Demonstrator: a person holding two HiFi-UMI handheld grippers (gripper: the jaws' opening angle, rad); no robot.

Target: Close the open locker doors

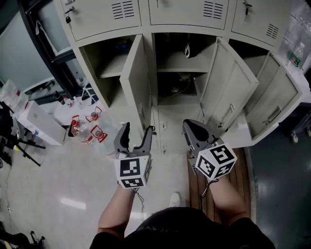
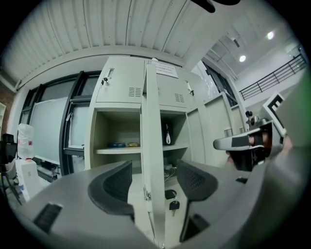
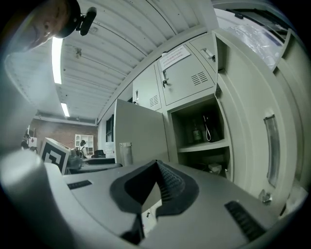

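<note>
fingers (image 2: 112, 187) wide apart on left gripper (image 2: 154, 168), together on right gripper (image 3: 158, 168).

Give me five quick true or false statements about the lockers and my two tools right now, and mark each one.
1. The left tool has its jaws apart. True.
2. The right tool has its jaws wide apart. False: they are together, with nothing between them.
3. Three locker doors in the middle row stand open: the left door, the middle door and the right door. True.
4. The top-row doors stand open too. False: they are closed.
5. In the left gripper view, the left door's edge lines up between the left tool's jaws. True.
</note>
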